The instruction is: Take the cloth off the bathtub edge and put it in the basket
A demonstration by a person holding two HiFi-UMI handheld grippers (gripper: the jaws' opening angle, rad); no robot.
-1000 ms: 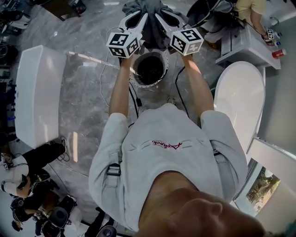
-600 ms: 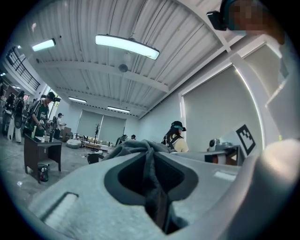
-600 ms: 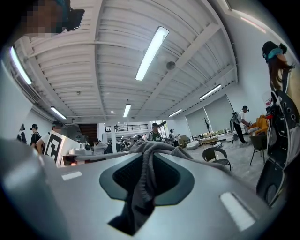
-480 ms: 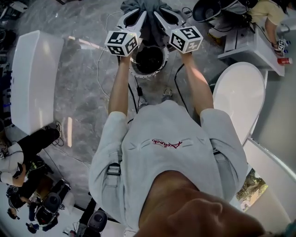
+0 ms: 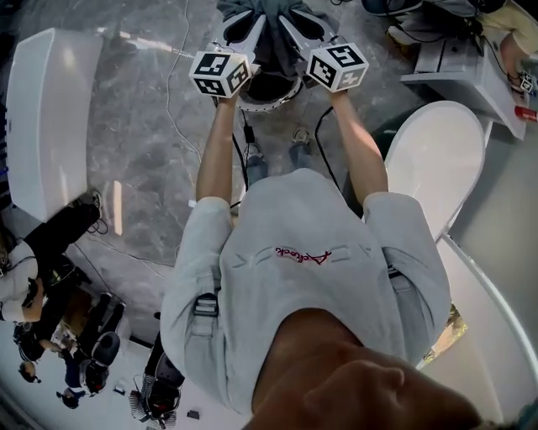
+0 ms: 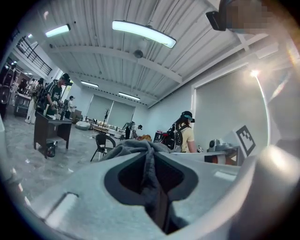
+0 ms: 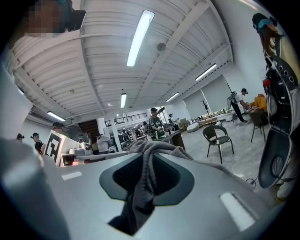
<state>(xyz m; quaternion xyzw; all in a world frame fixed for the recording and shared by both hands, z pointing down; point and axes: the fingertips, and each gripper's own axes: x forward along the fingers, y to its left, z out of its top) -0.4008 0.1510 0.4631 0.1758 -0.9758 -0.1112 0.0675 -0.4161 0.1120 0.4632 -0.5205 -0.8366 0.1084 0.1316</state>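
Observation:
A dark grey cloth (image 5: 272, 27) hangs bunched between my two grippers, right over the round basket (image 5: 267, 92) with its perforated metal rim and dark inside. My left gripper (image 5: 245, 25) is shut on the cloth's left part, and the fabric (image 6: 154, 187) runs down through its closed jaws. My right gripper (image 5: 296, 23) is shut on the right part, where a fold (image 7: 140, 187) is pinched between its jaws. Both grippers point about level, side by side. The cloth's lower end is hidden behind the grippers.
An oval white bathtub (image 5: 437, 159) lies at the right, with another white rim (image 5: 496, 336) at the lower right. At the left stands a long white block (image 5: 46, 117). Cables (image 5: 248, 159) run across the marble floor by the person's feet. People crouch at the lower left (image 5: 42, 269).
Both grippers have sunk with the cloth, which now hangs closer over the basket's mouth. More of the basket is covered by cloth and grippers than before.

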